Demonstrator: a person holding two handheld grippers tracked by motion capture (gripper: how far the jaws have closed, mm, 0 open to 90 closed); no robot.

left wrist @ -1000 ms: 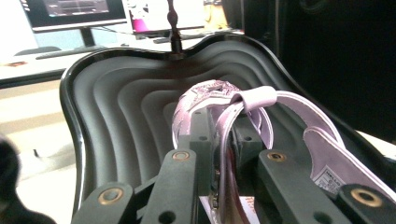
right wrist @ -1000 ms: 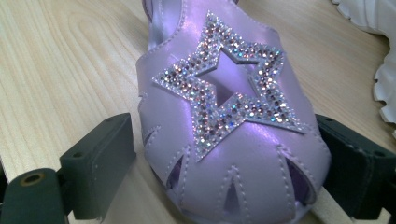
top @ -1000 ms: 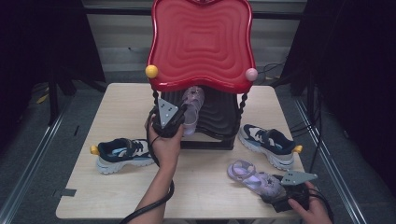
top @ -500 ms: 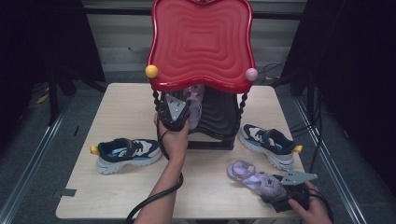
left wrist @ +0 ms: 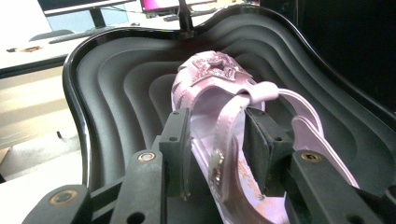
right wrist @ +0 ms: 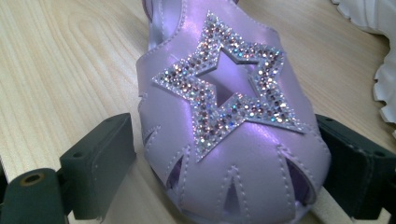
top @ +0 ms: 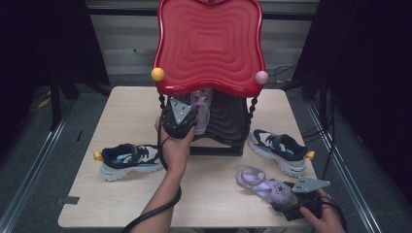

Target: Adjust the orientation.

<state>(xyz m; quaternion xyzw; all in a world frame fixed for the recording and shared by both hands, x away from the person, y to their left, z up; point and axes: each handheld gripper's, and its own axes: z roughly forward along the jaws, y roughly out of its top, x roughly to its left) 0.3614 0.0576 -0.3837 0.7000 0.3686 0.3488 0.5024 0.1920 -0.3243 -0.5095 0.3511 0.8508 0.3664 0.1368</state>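
A pale pink star sandal [left wrist: 210,79] lies in the black wavy tray [left wrist: 116,84] under the rack's red top [top: 209,43]. My left gripper [left wrist: 219,144] reaches into that tray [top: 228,121], and its jaws have just been opening. The sandal's [top: 201,114] heel strap stands between the pads with a gap on each side. At the table's front right, my right gripper [right wrist: 229,168] flanks the toe of a purple star sandal [right wrist: 219,93] lying on the wood. Its pads sit close to both sides, and contact is unclear. From above, the left gripper [top: 190,109] is at the rack's front and the right gripper [top: 279,194] by the purple sandal [top: 262,182].
A navy and white sneaker [top: 128,160] lies left of the rack and another [top: 279,148] to its right, on the wooden table [top: 121,111]. A yellow ball [top: 157,74] and a pink ball [top: 261,77] cap the rack's front corners. Twisted posts hold the red top.
My left hand has edged a little to the right, toward the rack's opening, with the pink sandal staying in the tray. The right hand and the purple sandal have not moved.
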